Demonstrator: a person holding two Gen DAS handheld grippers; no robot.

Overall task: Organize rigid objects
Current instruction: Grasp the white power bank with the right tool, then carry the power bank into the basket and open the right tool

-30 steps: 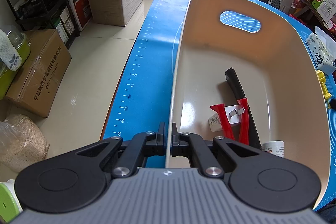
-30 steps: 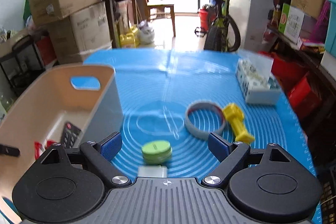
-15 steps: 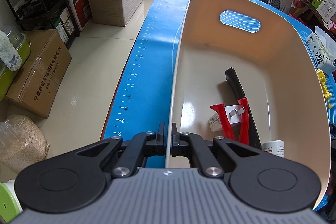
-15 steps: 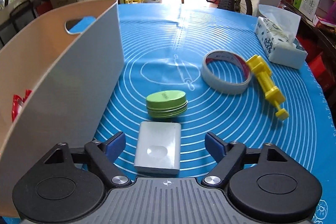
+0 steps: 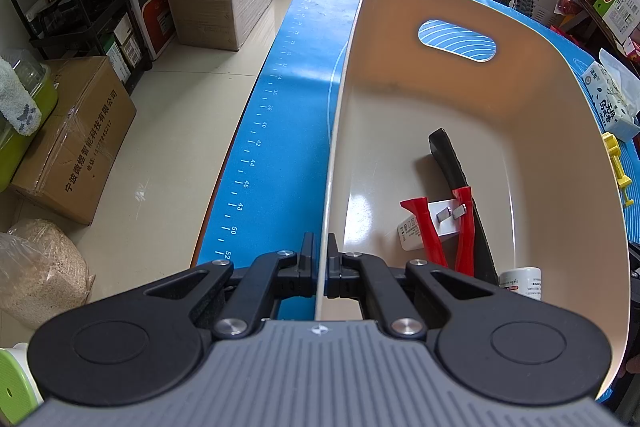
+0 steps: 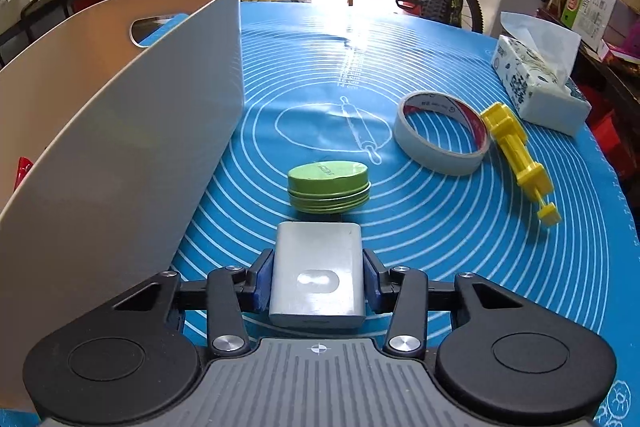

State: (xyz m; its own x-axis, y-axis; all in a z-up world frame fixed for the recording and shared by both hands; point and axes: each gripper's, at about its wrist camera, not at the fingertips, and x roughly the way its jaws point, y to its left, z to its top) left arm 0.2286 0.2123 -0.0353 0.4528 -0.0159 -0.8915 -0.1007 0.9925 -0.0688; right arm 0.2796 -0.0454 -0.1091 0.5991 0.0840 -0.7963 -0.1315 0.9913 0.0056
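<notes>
Left wrist view: we see the left gripper [image 5: 321, 259] with its fingers [image 5: 307, 255] pinching the near rim of the beige bin [image 5: 400, 99], one finger outside the wall, one inside.
Beyond the inner finger: inside the bin we find red-handled pliers [image 5: 460, 223] lying over a white plug [image 5: 432, 223], a black remote [image 5: 452, 167] past them, and a white jar [image 5: 522, 283] off to the right.
Outside the outer finger: the blue mat [image 5: 272, 147] with its ruler marks covers the counter.
Right wrist view: we see the right gripper [image 6: 316, 281] with its blue fingers [image 6: 262, 281] pressed against both sides of the grey power bank [image 6: 318, 275], which lies flat on the mat between them.
Just ahead of the fingertips: a green tin [image 6: 328, 187], nearly touching the power bank.
Ahead and right: a tape roll [image 6: 442, 131], and beside it a yellow clamp [image 6: 516, 151], then a tissue pack [image 6: 540, 87].
Left of the fingers: the bin's outer wall stands close.
</notes>
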